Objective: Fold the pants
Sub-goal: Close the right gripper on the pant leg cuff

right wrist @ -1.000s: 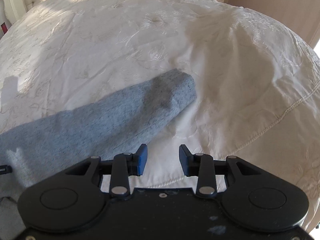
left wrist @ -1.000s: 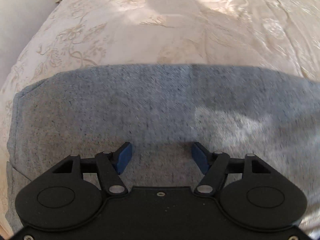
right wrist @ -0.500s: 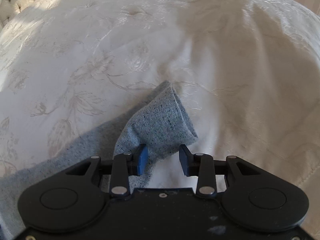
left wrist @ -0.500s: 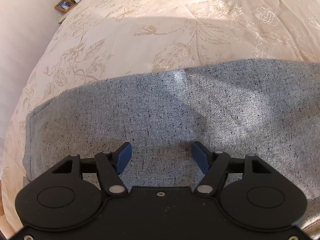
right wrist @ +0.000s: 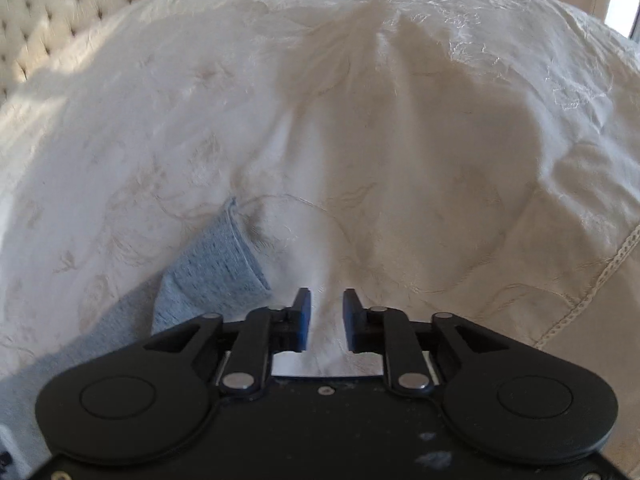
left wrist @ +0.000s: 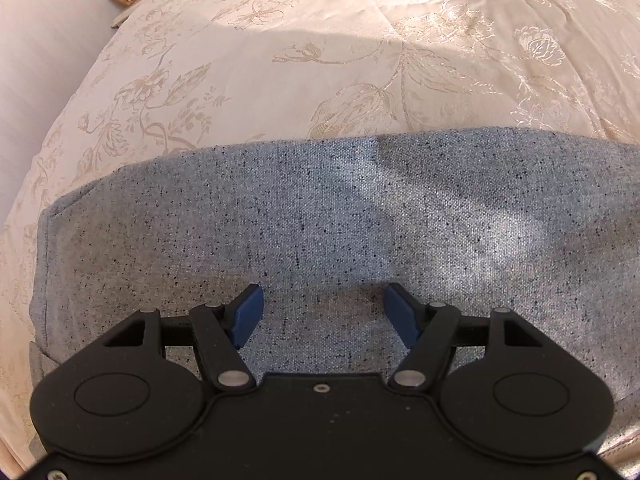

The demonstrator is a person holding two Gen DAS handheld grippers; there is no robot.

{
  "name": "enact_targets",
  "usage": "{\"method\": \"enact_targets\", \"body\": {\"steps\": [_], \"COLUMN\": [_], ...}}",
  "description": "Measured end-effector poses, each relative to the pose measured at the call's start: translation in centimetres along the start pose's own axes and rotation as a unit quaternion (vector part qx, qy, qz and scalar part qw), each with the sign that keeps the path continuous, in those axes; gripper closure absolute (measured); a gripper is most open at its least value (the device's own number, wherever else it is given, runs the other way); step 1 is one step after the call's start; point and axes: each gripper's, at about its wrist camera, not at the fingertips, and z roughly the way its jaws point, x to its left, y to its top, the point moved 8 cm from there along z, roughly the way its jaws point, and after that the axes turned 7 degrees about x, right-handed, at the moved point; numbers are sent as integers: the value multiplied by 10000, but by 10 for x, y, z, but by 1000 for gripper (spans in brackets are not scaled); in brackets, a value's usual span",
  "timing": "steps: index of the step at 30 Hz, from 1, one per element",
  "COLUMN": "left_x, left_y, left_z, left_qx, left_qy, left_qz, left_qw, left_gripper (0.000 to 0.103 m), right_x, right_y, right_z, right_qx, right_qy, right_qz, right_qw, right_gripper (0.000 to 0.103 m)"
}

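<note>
the grey pants (left wrist: pixel 340 232) lie flat on the cream bedspread (left wrist: pixel 320 60), their long axis running left to right across the bed. in the left wrist view the left gripper (left wrist: pixel 322 314) hangs over the wide part of the cloth, near its left edge, fingers well apart with only flat fabric below them, nothing clamped.

in the right wrist view the leg end (right wrist: pixel 224 268) points away toward the far right, its hemmed edge facing the far side. it sits just to the left of the right gripper (right wrist: pixel 324 318), beside the left finger, not between the two. the right fingers are closing, and only bedspread shows in the gap. the right hand is the nearer one to that hem; in my judgement it must shift left to catch it.
</note>
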Motion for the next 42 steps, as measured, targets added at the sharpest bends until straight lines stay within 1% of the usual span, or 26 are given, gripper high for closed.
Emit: {"method": "enact_targets", "body": {"steps": [1,2,5,7,8,9,11,16,18,19,20,22,23,24,25,27,28,29,31,32,33,34,35,36,39,42], "left_x": [0,1,0,-1,-1,-1,-1,-1,-1,-1,-1,-1,-2,-2,-2,-2,-2,-2,-2,-1,-1,-1,-1,-1,0,2], "left_y": [0,0,-1,-1,-2,-2,-2,-2,-2,-2,-2,-3,-3,-3,-3,-2,-2,-2,-2,-2,-2,-2,-2,-1,-1,0], "left_z": [0,1,0,-1,-1,-1,-1,-1,-1,-1,-1,-1,-1,-1,-1,0,0,0,0,0,0,0,0,0,1,1], "left_qx": [1,1,-8,-21,-26,-32,-38,-34,-40,-44,-47,-53,-55,-58,-58,-68,-73,-74,-74,-75,-76,-75,-74,-73,-69,-35], "left_qy": [-6,-9,13,36,42,46,51,50,53,56,60,66,68,69,70,66,58,49,24,13,7,4,5,3,-14,-86], "left_qz": [-1,-8,-5,6,7,6,5,2,13,19,24,24,21,23,35,57,63,63,42,33,31,33,38,47,59,23], "left_qw": [10000,10000,10000,10000,10000,10000,10000,10000,10000,10000,10000,10000,10000,10000,10000,9999,9999,9999,10000,10000,10000,10000,10000,10000,10000,10000], "left_gripper": [32,32,32,32,32,32,32,32,32,32,32,32,32,32,32,32,32,32,32,32,32,32,32,32,32,32], "right_x": [-1,0,16,33,45,56,73,102,109,110,108,100,94,91,88,85,86,87,92,95,99,101,103,104,98,80], "right_y": [4,8,22,26,27,27,25,12,7,7,6,4,2,0,-3,-9,-10,-9,-7,-6,-6,-7,-8,-9,-10,-12], "right_z": [2,6,20,27,26,25,27,33,35,38,39,42,44,48,51,58,61,62,64,63,60,57,53,51,38,17], "right_qx": [17,14,-53,57,32,15,102,341,425,433,368,214,198,240,303,463,493,492,506,501,500,536,568,579,398,213], "right_qy": [111,153,138,387,630,865,1107,1282,1296,1214,1005,428,137,-32,-53,80,134,191,426,623,916,1291,1529,1553,1414,988], "right_qz": [91,97,-236,-386,-470,-570,-790,-1378,-1491,-1500,-1473,-1344,-1243,-1165,-1099,-998,-993,-1001,-1002,-962,-909,-826,-732,-696,-689,-666], "right_qw": [9999,9998,9996,9985,9969,9946,9907,9815,9794,9802,9833,9898,9920,9929,9935,9939,9937,9936,9928,9921,9904,9867,9839,9837,9867,9926], "right_gripper": [71,71,70,70,70,70,70,69,69,70,70,68,67,67,66,66,63,63,64,64,67,77,88,97,98,98]}}
